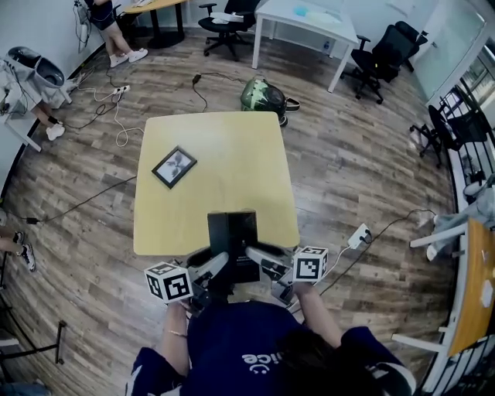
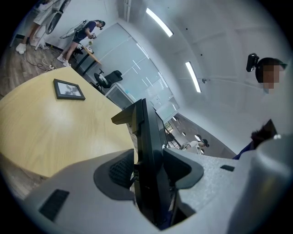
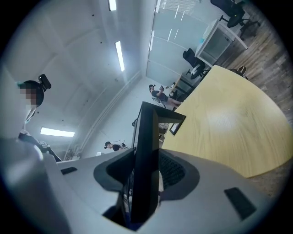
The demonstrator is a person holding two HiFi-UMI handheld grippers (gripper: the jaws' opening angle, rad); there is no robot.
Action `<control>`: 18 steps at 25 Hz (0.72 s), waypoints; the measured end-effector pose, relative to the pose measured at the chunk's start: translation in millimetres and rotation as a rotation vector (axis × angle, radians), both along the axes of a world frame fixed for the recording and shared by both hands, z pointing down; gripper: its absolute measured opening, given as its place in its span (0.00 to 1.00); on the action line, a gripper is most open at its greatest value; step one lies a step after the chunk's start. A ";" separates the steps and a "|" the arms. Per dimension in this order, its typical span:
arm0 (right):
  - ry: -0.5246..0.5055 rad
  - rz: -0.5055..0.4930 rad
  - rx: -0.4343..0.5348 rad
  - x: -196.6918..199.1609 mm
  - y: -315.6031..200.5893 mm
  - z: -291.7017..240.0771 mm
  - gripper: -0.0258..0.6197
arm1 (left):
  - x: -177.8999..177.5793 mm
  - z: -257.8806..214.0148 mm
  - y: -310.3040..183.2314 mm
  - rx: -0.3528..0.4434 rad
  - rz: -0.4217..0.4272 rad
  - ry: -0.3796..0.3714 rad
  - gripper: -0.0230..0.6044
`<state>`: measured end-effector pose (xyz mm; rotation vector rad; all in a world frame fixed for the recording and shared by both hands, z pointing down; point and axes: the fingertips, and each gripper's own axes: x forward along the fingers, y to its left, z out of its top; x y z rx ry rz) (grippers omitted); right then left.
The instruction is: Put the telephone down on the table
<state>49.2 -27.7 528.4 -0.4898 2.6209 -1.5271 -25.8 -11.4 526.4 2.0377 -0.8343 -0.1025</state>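
Observation:
The telephone (image 1: 232,233) is a flat black slab held edge-on above the near edge of the yellow table (image 1: 224,147). Both grippers grip it from the near side. My left gripper (image 1: 215,266) is shut on its left part, and in the left gripper view the pads press both faces of the telephone (image 2: 147,132) at the left gripper (image 2: 149,172). My right gripper (image 1: 258,257) is shut on its right part; in the right gripper view the telephone (image 3: 147,132) stands between the pads of the right gripper (image 3: 145,172). The lower end of the telephone is hidden by the jaws.
A dark picture frame (image 1: 174,166) lies flat on the table's left half. A green bag (image 1: 264,96) sits on the floor beyond the far edge. A power strip (image 1: 360,235) with cables lies to the right, and office chairs (image 1: 379,54) and a white table (image 1: 305,19) stand farther off.

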 end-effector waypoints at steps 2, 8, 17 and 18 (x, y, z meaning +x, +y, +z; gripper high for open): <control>0.002 0.011 -0.007 -10.8 -19.9 -1.1 0.31 | -11.0 -0.5 -21.3 -0.001 0.022 0.005 0.35; -0.002 0.063 -0.023 -46.1 -65.6 -2.9 0.31 | -46.7 -3.1 -72.5 -0.005 0.085 0.004 0.35; 0.023 0.135 -0.020 -76.6 -111.7 -1.0 0.31 | -78.2 0.7 -122.3 -0.002 0.156 0.032 0.35; 0.027 0.138 -0.022 -78.3 -115.7 -1.7 0.31 | -80.0 0.2 -126.6 -0.004 0.159 0.037 0.35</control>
